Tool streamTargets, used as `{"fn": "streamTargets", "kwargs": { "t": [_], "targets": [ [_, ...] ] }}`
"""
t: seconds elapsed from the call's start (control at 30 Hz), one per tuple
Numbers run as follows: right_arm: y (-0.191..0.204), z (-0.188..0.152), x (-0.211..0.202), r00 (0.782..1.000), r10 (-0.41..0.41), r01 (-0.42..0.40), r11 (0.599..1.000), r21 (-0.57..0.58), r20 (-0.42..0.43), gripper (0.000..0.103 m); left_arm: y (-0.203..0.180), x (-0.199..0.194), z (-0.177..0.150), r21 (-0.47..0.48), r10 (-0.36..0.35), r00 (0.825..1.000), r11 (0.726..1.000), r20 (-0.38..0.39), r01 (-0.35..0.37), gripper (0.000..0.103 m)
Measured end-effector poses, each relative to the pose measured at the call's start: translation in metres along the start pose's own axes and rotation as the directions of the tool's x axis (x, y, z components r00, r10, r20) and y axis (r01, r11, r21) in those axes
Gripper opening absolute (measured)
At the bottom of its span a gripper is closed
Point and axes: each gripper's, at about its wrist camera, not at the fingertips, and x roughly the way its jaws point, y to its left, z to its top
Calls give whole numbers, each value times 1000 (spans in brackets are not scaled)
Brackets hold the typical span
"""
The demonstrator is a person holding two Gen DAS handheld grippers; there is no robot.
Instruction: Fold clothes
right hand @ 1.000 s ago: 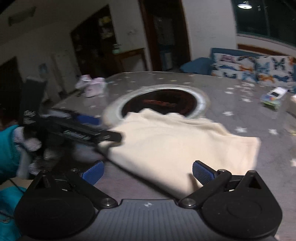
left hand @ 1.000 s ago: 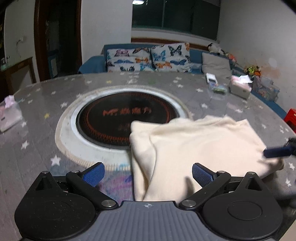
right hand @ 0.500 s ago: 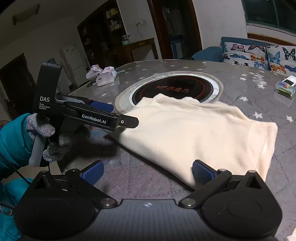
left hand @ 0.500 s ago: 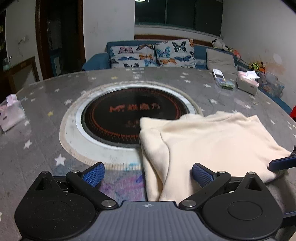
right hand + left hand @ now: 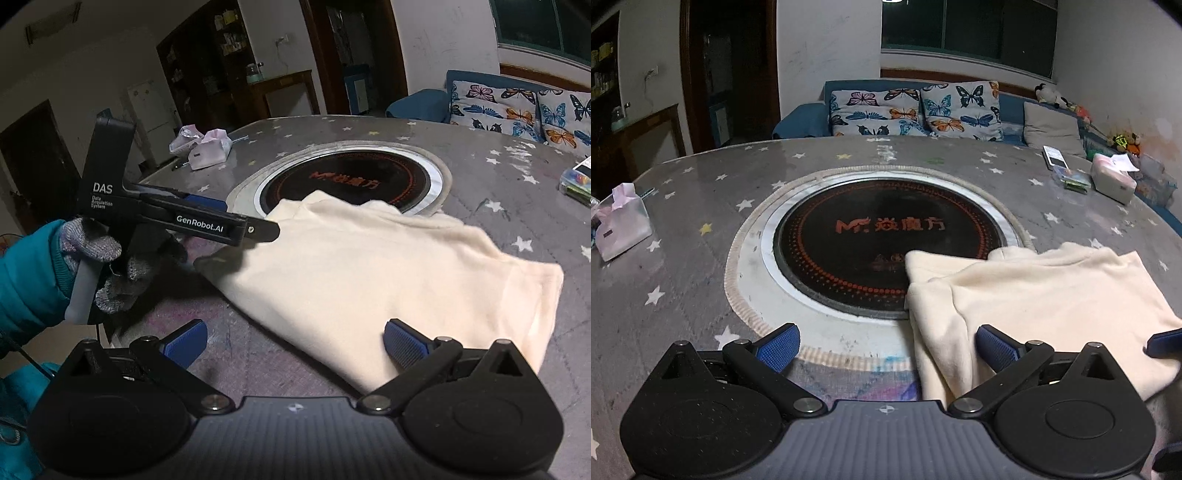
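Note:
A cream garment (image 5: 1034, 295) lies folded on the grey star-print table, its far corner over the rim of the black hob. My left gripper (image 5: 886, 347) is open and holds nothing; its right finger hovers over the garment's near left edge. A blue fingertip of the right gripper (image 5: 1165, 341) shows at the garment's right corner. In the right wrist view the garment (image 5: 388, 273) lies flat ahead. My right gripper (image 5: 295, 341) is open, its right finger over the near edge. The left gripper (image 5: 236, 216), held by a gloved hand (image 5: 107, 266), is at the garment's left corner.
A round black hob (image 5: 886, 240) is set in the middle of the table (image 5: 683, 288). A pink tissue pack (image 5: 622, 225) lies at the left, a tissue box (image 5: 1113, 181) and small packs (image 5: 1071, 179) at the far right. A sofa with butterfly cushions (image 5: 916, 110) stands behind.
The left wrist view has swung left and risen, so the garment now sits farther right in it. The garment lies still. Both grippers stayed open.

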Motion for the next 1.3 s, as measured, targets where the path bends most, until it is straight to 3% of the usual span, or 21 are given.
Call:
{"fn": "streamTargets", "kwargs": {
  "t": [0.4,0.67,0.87,1.03,1.3],
  "targets": [
    [-47,46,22,995,-95,94,995,43,29,103,-1,11,8,3,12,1000,1000,3,-12,103],
    [-79,49,49,992,-123,125,983,134,-18,103,2,17,7,-7,7,1000,1000,-11,-7,103],
    [-74,57,42,989,-150,149,981,128,3,102,3,17,6,-14,0,1000,1000,-13,0,103],
    [-70,71,50,977,-213,211,972,107,6,101,3,17,6,-19,-4,1000,1000,-13,4,103],
    [-72,78,83,943,-326,332,939,95,-69,98,6,18,5,-26,-14,1000,1000,-15,14,103]
  ]
}}
